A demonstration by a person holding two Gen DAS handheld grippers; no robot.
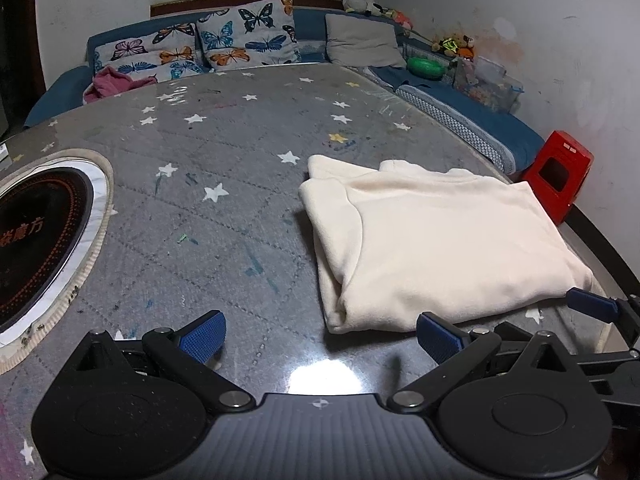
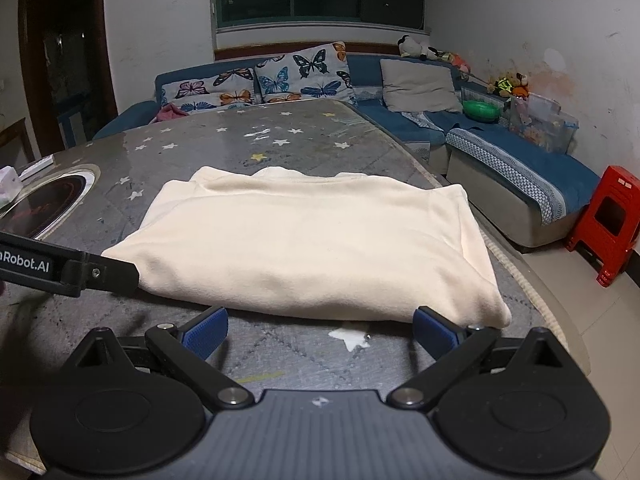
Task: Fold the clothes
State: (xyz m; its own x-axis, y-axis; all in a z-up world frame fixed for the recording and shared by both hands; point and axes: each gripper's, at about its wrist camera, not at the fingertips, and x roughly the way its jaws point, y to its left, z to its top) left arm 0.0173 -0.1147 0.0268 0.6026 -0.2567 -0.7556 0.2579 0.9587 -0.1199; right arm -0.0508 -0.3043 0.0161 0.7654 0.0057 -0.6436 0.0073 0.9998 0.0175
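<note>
Both grippers hovered low over the table [image 1: 224, 200], fingers spread wide, nothing between them. From the left gripper [image 1: 320, 338], going left to right, came the round cooktop [image 1: 36, 236] set into the table, then bare starred cloth straight ahead, then the folded cream garment [image 1: 436, 240] ahead and to the right, its near edge just beyond the right finger. From the right gripper [image 2: 320, 330], the left gripper's black finger [image 2: 104, 276] touched the garment's [image 2: 304, 240] left corner; the folded edge lay just ahead, spanning the gap. A red stool [image 2: 612, 220] stood far right.
</note>
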